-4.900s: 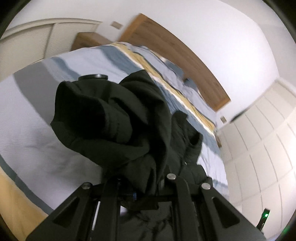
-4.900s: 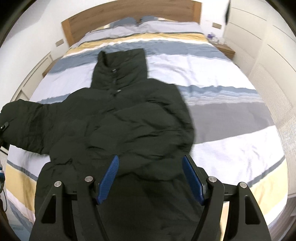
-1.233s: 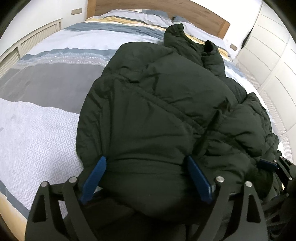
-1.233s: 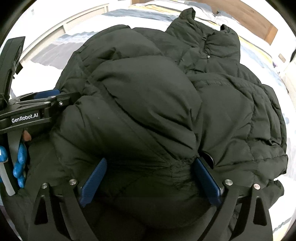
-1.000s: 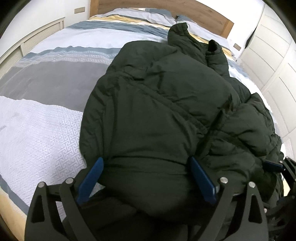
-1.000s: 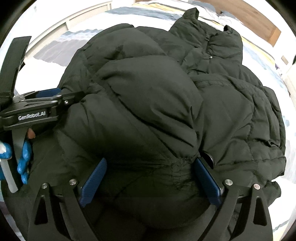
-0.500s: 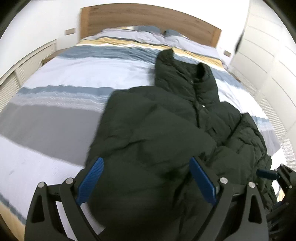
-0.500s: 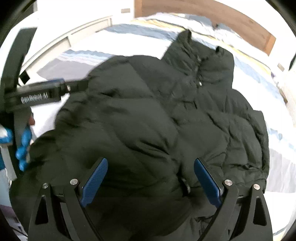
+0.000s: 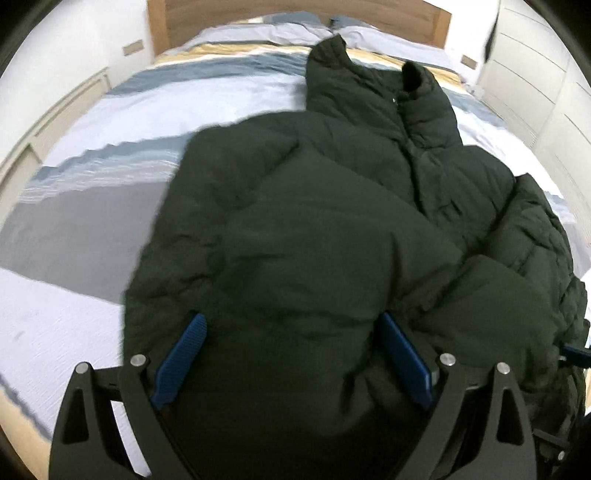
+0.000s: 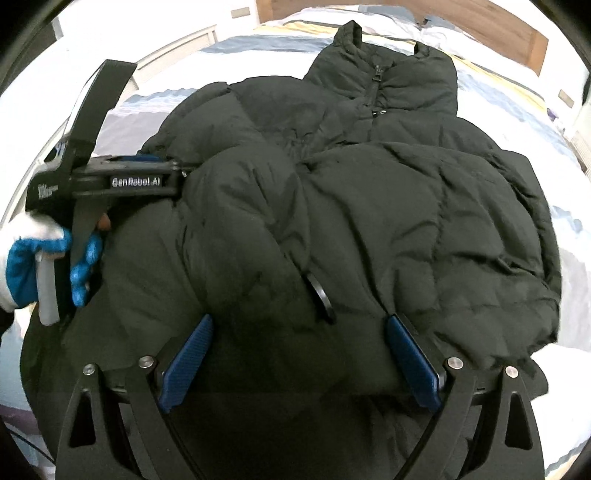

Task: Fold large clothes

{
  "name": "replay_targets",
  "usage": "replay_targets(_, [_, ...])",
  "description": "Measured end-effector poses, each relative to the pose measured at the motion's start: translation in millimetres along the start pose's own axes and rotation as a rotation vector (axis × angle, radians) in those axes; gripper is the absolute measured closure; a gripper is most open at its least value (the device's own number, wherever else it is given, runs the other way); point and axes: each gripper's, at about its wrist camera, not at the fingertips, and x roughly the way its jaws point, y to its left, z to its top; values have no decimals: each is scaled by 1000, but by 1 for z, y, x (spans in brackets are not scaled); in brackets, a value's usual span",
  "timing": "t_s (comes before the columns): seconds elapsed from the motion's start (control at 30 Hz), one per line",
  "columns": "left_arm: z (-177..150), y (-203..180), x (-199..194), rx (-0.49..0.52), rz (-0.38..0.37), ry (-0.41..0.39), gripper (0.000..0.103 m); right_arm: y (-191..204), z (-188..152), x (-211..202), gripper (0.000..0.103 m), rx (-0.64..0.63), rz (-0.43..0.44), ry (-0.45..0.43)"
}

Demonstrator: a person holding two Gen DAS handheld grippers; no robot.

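A dark green puffer jacket point(image 9: 332, 229) lies front up on the striped bed, collar point(image 9: 369, 85) toward the headboard, both sleeves folded in over its chest. My left gripper point(image 9: 291, 321) hovers open over the hem end, its blue pads wide apart and the fabric bulging below them. In the right wrist view the jacket point(image 10: 406, 206) fills the frame with its zip at the top. My right gripper point(image 10: 299, 321) stands open over the hem by a dark round cuff edge point(image 10: 321, 299). The left gripper point(image 10: 173, 166) shows side-on at the jacket's left edge, held by a gloved hand point(image 10: 33, 254).
The duvet point(image 9: 92, 206) has grey, blue, white and yellow stripes. A wooden headboard point(image 9: 388, 14) and pillows are at the far end. White cupboard fronts point(image 9: 535, 66) line the right side, a low white panel the left. The bed's near edge is at the lower left.
Both grippers have drawn back and slightly up from the jacket, so more of the collar and the bed shows. The jaws stay wide apart. The folded sleeves lie where they were.
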Motion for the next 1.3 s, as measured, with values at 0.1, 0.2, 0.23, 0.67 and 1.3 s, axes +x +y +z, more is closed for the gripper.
replay_targets(0.1, [-3,-7,-32,-12,28,-21,8,-5,-9,-22,11,-21,23,-20])
replay_targets(0.2, [-8,-18,-62,-27,44,-28,8,-14,-13,-44,12,-31,45,-45])
replay_targets(0.23, [-9,-19,-70,-30,45,-30,8,-16,-12,-50,12,-34,46,-55])
replay_targets(0.67, [-21,-12,-39,-13,-37,-10,8,8,1,-38,16,1,-3,-63])
replay_targets(1.3, [-34,-2,10,4,-118,-1,1,6,9,14,16,-33,-51,85])
